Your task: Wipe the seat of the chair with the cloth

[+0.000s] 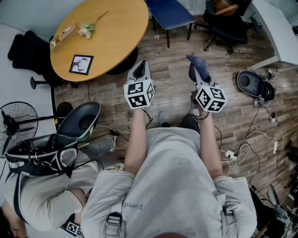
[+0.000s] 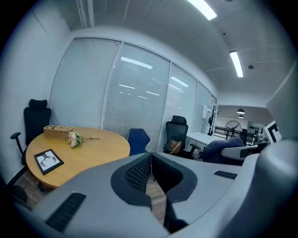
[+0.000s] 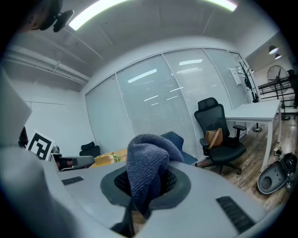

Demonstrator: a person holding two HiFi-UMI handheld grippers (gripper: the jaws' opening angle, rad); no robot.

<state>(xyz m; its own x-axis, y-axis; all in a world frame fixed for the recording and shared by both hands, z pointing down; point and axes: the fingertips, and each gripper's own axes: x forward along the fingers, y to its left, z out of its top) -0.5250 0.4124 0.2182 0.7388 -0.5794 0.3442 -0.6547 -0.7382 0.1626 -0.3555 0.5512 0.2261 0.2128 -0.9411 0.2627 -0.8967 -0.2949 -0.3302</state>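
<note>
A dark blue-grey cloth (image 1: 197, 65) hangs bunched from my right gripper (image 1: 199, 73), which is shut on it. In the right gripper view the cloth (image 3: 145, 166) fills the space between the jaws and hides their tips. My left gripper (image 1: 140, 69) is level with it to the left, shut with nothing in it. In the left gripper view (image 2: 150, 160) the jaws meet at their tips. A blue chair (image 1: 170, 14) stands ahead on the wooden floor, its seat bare, well beyond both grippers. It also shows in the gripper views: the blue chair (image 2: 138, 139), and the chair's edge (image 3: 180, 143) behind the cloth.
A round wooden table (image 1: 116, 37) at the front left carries a basket (image 1: 64, 36), flowers and a picture frame. A black office chair (image 1: 229, 24) with a brown bag stands by a white desk (image 1: 274, 28). Cables and a dark shell (image 1: 250, 83) lie right; a seated person (image 1: 42, 186) is lower left.
</note>
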